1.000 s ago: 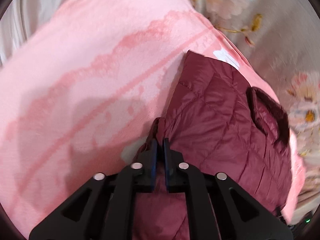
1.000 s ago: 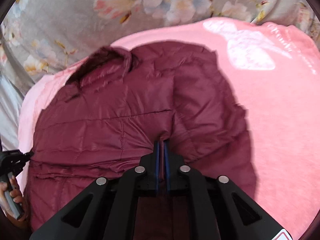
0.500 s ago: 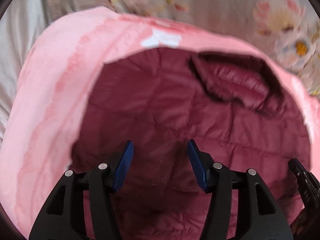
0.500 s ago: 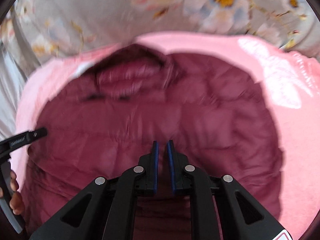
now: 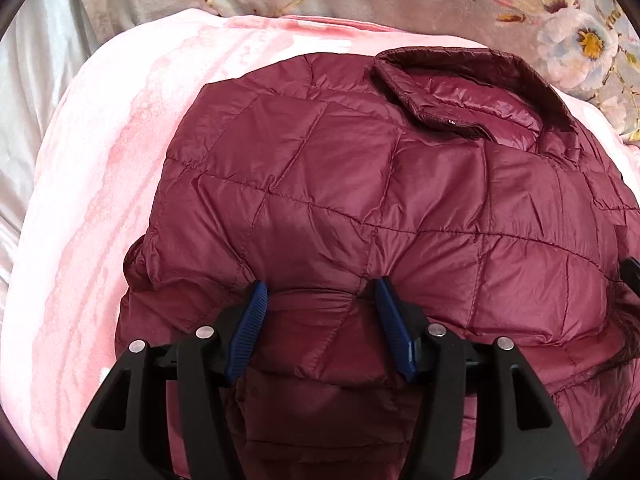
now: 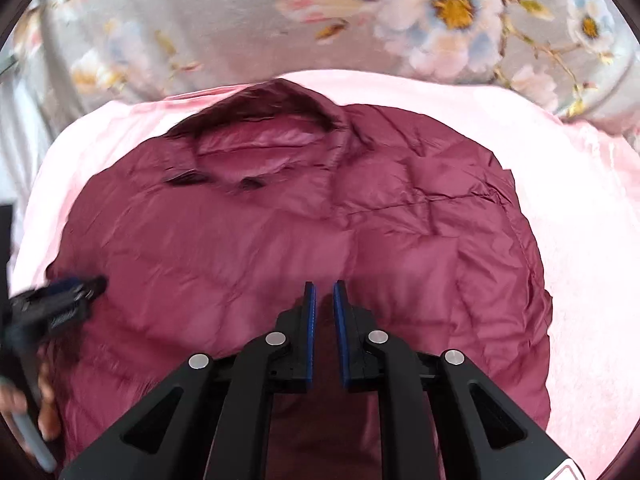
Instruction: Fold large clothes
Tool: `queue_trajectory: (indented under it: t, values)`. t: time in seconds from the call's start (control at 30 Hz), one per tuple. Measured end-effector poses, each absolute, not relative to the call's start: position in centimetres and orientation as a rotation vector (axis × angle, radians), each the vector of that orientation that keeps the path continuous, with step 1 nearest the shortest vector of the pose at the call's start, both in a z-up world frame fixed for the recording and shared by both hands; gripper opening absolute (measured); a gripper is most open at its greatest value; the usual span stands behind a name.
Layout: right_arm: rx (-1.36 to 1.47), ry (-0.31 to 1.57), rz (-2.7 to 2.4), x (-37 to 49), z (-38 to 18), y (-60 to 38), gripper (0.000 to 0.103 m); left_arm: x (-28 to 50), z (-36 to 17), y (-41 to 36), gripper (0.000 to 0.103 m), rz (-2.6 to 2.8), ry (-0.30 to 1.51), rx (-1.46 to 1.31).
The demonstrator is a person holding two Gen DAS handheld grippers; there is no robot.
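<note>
My left tongs (image 5: 318, 286) have let go and stand apart over the maroon quilted jacket (image 5: 360, 208); my right tongs (image 6: 324, 286) have parted slightly, empty. Fold laid.

Jacket on blanket, a gripper at each side of its near half.

Quilted jacket (image 5: 360, 200) lies flat on the blanket (image 5: 100, 200), collar (image 5: 460, 92) at the far end, toward the floral sheet (image 6: 240, 20) behind. Blanket shows past the jacket on the left, right and far sides. Left gripper (image 5: 320, 320) sits over the jacket's near-left part, jaws apart, fabric between them. Right gripper (image 6: 324, 320) sits over the near-middle, jaws nearly together with a narrow gap. In the right wrist view, left gripper enters at the jacket's left edge.
</note>
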State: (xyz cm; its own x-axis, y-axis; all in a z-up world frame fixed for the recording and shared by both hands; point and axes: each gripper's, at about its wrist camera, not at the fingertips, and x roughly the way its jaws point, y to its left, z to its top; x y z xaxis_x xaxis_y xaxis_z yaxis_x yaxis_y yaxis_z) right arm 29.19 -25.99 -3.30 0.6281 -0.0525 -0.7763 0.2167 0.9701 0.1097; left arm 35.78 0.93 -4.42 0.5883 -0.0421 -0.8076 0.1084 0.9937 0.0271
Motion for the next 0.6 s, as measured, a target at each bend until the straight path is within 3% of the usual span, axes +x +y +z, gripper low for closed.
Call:
queue_trajectory:
  t: [0.13,0.6]
  values:
    - [0.25,0.881,-0.124,28.6,-5.3,-27.3,0.004,35.5,-4.5,1.3,0.056,-0.095,0.905,0.066]
    - [0.243,0.856,-0.128,28.1,-5.3,-27.1,0.004,34.6,-5.2,0.6,0.057,-0.061,0.834,0.113]
